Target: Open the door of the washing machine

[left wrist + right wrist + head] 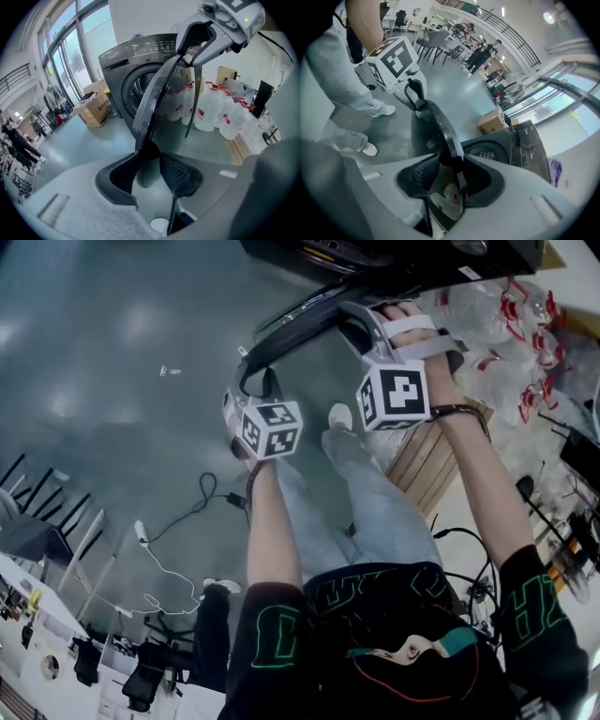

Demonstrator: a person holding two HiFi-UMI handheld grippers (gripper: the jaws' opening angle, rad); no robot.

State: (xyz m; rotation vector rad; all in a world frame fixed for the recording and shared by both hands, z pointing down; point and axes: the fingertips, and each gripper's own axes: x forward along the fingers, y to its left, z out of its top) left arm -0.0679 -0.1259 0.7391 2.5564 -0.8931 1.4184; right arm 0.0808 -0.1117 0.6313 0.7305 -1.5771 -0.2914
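A dark grey washing machine stands with its round door swung out from the drum opening. In the head view the door rim arcs between both grippers. My left gripper is shut on the lower part of the rim, and both pads touch it. Higher up the same rim my right gripper is shut on the door edge. Each gripper shows in the other's view: the right gripper at the top of the door, the left gripper further along it.
Several clear water jugs stand right of the machine beside a wooden pallet. A cardboard box sits to its left. A white cable lies on the grey floor. The person's legs are close behind the door.
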